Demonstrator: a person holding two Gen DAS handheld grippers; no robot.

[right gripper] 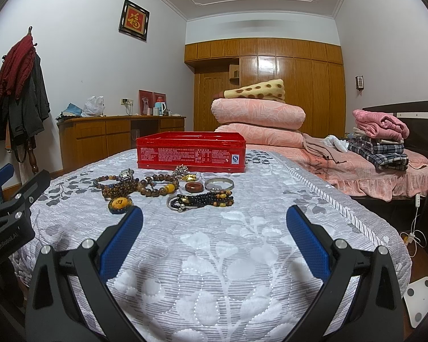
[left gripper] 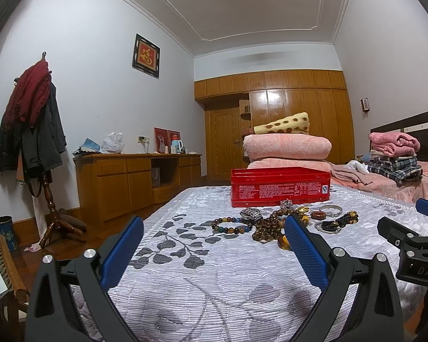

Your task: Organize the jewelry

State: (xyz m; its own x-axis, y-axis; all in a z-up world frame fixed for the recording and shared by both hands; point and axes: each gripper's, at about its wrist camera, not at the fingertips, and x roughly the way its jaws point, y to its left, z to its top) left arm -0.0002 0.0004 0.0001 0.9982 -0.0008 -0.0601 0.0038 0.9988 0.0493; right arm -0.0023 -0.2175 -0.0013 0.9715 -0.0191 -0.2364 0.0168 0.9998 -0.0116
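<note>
A red tin box point(left gripper: 279, 186) point(right gripper: 191, 152) stands open on the grey leaf-patterned bedspread point(right gripper: 214, 256). In front of it lies a heap of jewelry: bead bracelets point(right gripper: 157, 186), a metal watch point(left gripper: 251, 214) point(right gripper: 127, 173), a silver bangle point(right gripper: 219, 183), a brown ring point(right gripper: 194, 187), dark bead strands point(right gripper: 202, 199) and a yellow pendant point(right gripper: 119, 203). My left gripper point(left gripper: 214, 225) is open and empty, just short of the heap. My right gripper point(right gripper: 214, 216) is open and empty, near the dark strands. Each gripper shows at the edge of the other's view.
Folded pink quilts point(right gripper: 256, 116) and a spotted blanket are stacked behind the box. Folded clothes point(right gripper: 379, 139) lie on the bed at right. A wooden desk point(left gripper: 137, 176) and a coat stand point(left gripper: 31, 122) are at left. A wardrobe point(right gripper: 285, 85) lines the far wall.
</note>
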